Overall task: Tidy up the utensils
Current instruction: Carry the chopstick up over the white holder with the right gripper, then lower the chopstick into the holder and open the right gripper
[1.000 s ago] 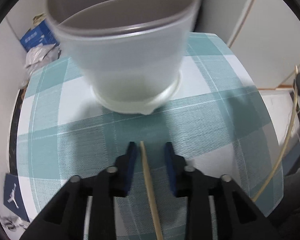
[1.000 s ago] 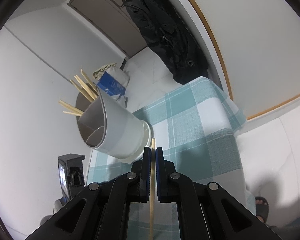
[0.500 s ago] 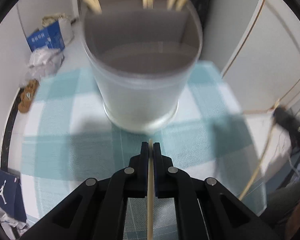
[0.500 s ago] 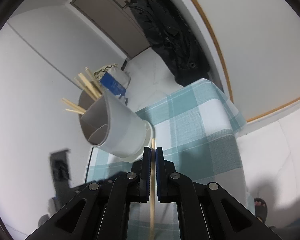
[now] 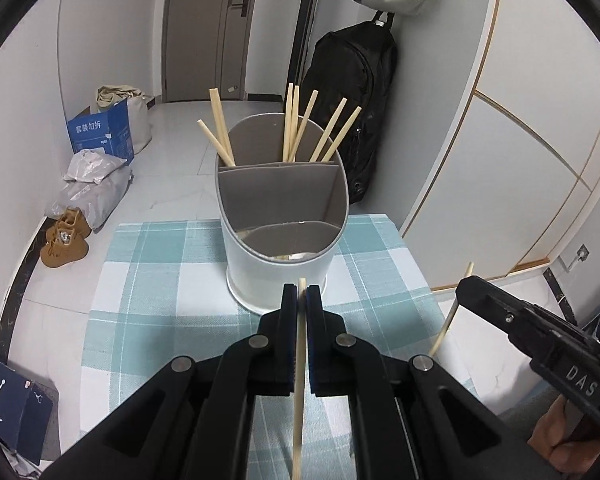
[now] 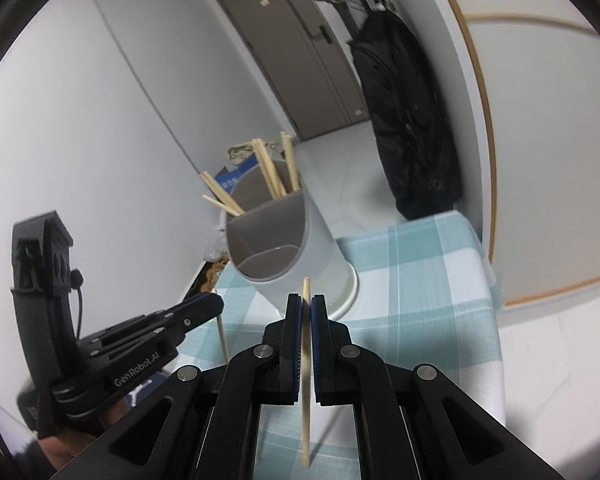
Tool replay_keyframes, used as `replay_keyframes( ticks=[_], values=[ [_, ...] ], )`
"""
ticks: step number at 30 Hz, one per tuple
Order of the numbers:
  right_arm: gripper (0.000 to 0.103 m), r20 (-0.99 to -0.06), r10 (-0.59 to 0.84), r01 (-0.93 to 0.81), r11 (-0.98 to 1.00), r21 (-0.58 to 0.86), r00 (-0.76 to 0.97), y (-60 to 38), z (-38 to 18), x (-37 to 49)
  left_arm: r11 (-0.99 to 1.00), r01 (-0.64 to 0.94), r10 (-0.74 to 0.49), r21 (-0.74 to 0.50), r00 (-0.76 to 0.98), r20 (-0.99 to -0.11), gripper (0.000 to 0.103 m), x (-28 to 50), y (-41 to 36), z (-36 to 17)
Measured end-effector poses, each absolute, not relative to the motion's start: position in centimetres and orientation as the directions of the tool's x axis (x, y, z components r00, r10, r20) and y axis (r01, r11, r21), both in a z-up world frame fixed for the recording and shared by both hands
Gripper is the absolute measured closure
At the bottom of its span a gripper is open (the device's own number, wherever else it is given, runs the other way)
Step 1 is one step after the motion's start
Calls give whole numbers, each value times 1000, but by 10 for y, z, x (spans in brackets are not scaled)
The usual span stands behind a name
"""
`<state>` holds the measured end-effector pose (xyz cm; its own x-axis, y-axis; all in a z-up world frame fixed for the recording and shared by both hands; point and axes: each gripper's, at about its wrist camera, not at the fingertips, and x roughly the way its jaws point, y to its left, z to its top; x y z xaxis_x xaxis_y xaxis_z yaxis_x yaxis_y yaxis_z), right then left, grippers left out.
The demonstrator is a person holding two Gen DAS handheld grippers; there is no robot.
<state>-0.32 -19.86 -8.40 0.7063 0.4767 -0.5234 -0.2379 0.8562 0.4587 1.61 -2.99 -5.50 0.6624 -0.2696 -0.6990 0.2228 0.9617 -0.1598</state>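
Covering the small table, a teal-and-white checked cloth (image 5: 148,304) carries one thing only: a white utensil holder (image 5: 280,240) with a grey divided inside, standing upright near the far edge, about midway between the left and right edges. Seven wooden chopsticks (image 5: 296,128) lean in its far compartments, two on the left side and five on the right; the near compartment looks almost empty, only something pale lies at its bottom.

In front of the holder, the left gripper (image 5: 301,294) is clenched on a single chopstick (image 5: 299,380), which passes between its blue pads and lies along the fingers. The right gripper (image 6: 306,304) is also clamped tight on another chopstick (image 6: 306,380); its tip rises slightly beyond the pads, near the holder's base. Both grippers hang above the near part of the cloth.
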Motion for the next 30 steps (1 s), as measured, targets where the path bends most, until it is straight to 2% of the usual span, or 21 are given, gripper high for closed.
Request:
replay_keyframes(
  ticks=[9,17,30],
  values=[
    [99,-503,441,-265,884,385,743,-182,-73,-16,961,229,-272,-155,690,-671,103,7,-23,-40],
    [99,-501,436,-247,883,399,748,-181,-73,-17,961,222,-273,-164,695,-665,103,10,-16,-32],
    [99,-445,415,-225,880,418,794,-185,-46,-4,959,225,-282,-172,710,-646,103,22,-2,-1]
  ],
)
